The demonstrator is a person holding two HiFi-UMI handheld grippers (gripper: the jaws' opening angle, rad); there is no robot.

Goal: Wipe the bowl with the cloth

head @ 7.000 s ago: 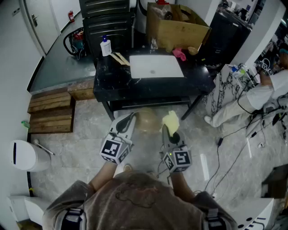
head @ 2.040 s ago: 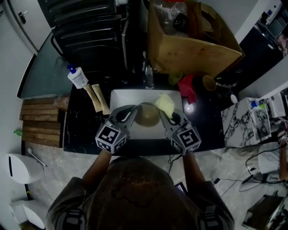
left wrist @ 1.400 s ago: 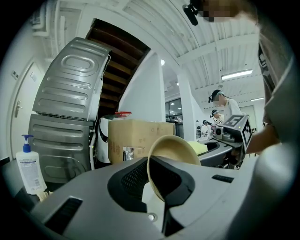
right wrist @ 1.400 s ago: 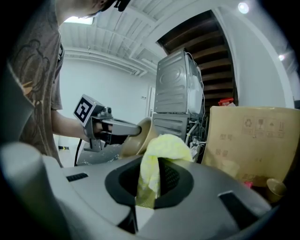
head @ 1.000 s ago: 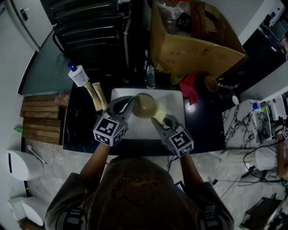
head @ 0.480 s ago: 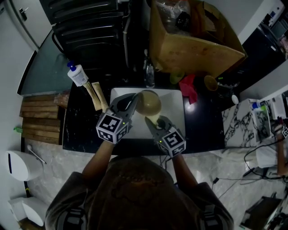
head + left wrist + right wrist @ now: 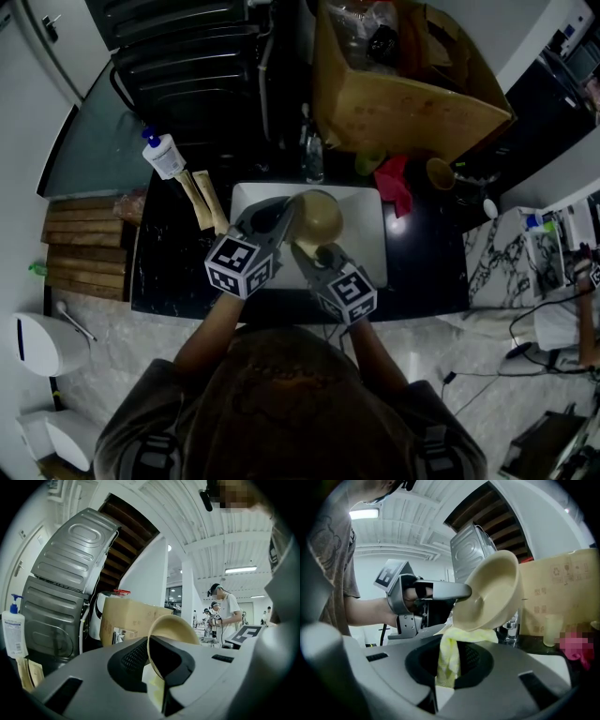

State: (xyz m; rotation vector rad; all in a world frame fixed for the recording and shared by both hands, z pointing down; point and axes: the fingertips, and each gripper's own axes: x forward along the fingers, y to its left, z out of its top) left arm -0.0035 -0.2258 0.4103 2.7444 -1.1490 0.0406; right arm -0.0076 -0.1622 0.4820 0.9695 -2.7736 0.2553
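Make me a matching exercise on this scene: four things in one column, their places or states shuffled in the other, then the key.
Things
1. bowl
2. cloth
3. pump bottle
4. cardboard box

Places or states
A. clamped in the right hand-held gripper, pressed against the bowl's underside
B. standing near the dark table's far left corner
C. tilted, rim pinched by the left hand-held gripper
D. open-topped, beyond the bowl

Pairs: 1-C, 2-A, 3-B, 4-D

Left gripper [image 7: 281, 214] clamped on bowl [image 7: 321, 216] rim, right gripper [image 7: 305, 255] just beside, pinching cloth [image 7: 448, 660], forearms [image 7: 214, 323] angled inward.
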